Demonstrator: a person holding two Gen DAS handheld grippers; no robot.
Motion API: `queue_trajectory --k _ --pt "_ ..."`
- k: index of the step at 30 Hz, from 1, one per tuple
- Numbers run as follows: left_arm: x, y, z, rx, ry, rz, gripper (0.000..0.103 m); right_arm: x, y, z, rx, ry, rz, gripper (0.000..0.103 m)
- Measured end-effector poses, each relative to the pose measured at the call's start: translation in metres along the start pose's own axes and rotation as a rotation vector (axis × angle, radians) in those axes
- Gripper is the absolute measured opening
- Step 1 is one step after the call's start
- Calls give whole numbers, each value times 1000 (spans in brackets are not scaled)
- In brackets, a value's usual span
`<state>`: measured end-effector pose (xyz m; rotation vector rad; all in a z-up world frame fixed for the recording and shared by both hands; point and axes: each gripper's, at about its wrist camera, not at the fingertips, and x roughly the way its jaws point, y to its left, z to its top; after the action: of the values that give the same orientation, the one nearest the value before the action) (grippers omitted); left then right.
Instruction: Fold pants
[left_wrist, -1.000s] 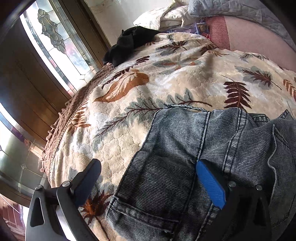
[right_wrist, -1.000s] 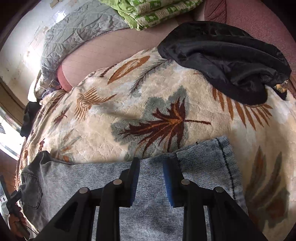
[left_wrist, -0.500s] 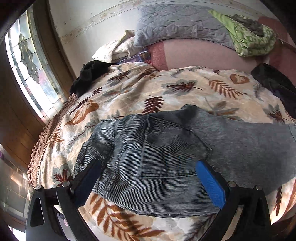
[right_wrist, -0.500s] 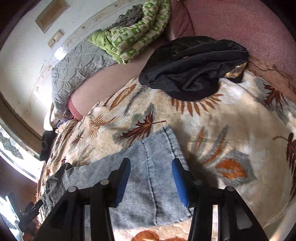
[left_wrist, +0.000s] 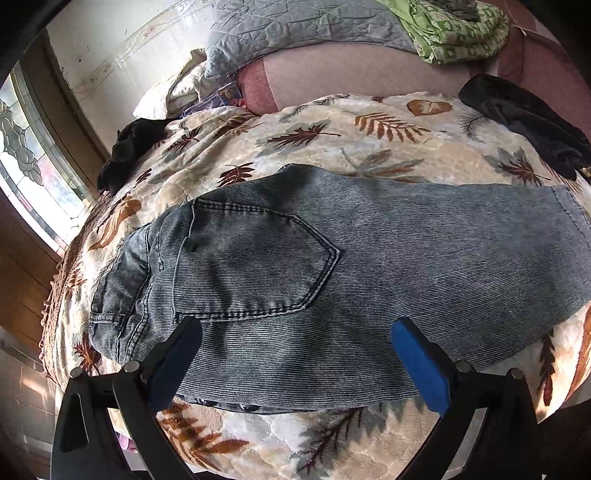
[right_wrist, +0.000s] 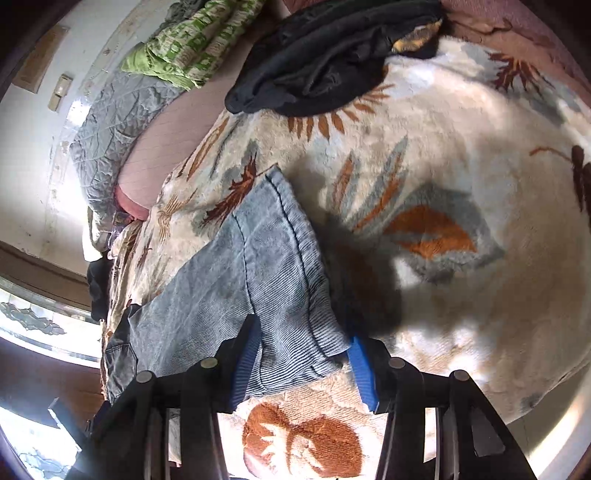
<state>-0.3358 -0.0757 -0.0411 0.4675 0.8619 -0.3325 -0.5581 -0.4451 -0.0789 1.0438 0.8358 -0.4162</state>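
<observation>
The grey-blue jeans (left_wrist: 332, 266) lie flat on the leaf-patterned blanket (left_wrist: 369, 147), folded lengthwise, with a back pocket facing up, the waist to the left and the hem to the right. My left gripper (left_wrist: 299, 354) hovers open and wide over the near edge of the seat with nothing between its pads. In the right wrist view the hem end of the jeans (right_wrist: 273, 277) runs away from the camera. My right gripper (right_wrist: 303, 369) stands open above the near hem corner. The cloth lies loose between its blue pads (right_wrist: 364, 373).
A black garment (left_wrist: 524, 122) (right_wrist: 332, 55) lies at the blanket's far right, and another dark one (left_wrist: 129, 147) is by the window (left_wrist: 22, 155). A grey quilt (left_wrist: 295, 26) and green patterned bedding (left_wrist: 454, 26) are piled at the back. The bed's near edge (right_wrist: 554, 398) is close below.
Both grippers have drawn back from the jeans and rolled, so more of the bed shows. The right jaws have widened from a narrow gap over the leg. The jeans now lie flat.
</observation>
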Motion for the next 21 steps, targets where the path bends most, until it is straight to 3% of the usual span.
queue_trajectory --k 2,5,7,10,12,19,21 --pt "8 2 1 -4 13 10 103 3 6 0 -27 -8 -24 54" --pt "24 0 1 22 55 37 103 9 11 -1 -27 12 6 55" --pt "32 -2 0 35 87 43 103 5 12 -1 -38 -17 -29 55" --pt "33 1 -5 25 70 30 103 -3 5 4 -20 -57 -31 55" --pt "33 3 -5 19 72 25 103 2 -1 5 -8 -29 -61 55" --pt "25 -12 -2 48 33 -12 103 16 17 2 -87 18 -19 55" --pt "31 -16 -2 65 49 3 103 17 20 1 -88 10 -8 50"
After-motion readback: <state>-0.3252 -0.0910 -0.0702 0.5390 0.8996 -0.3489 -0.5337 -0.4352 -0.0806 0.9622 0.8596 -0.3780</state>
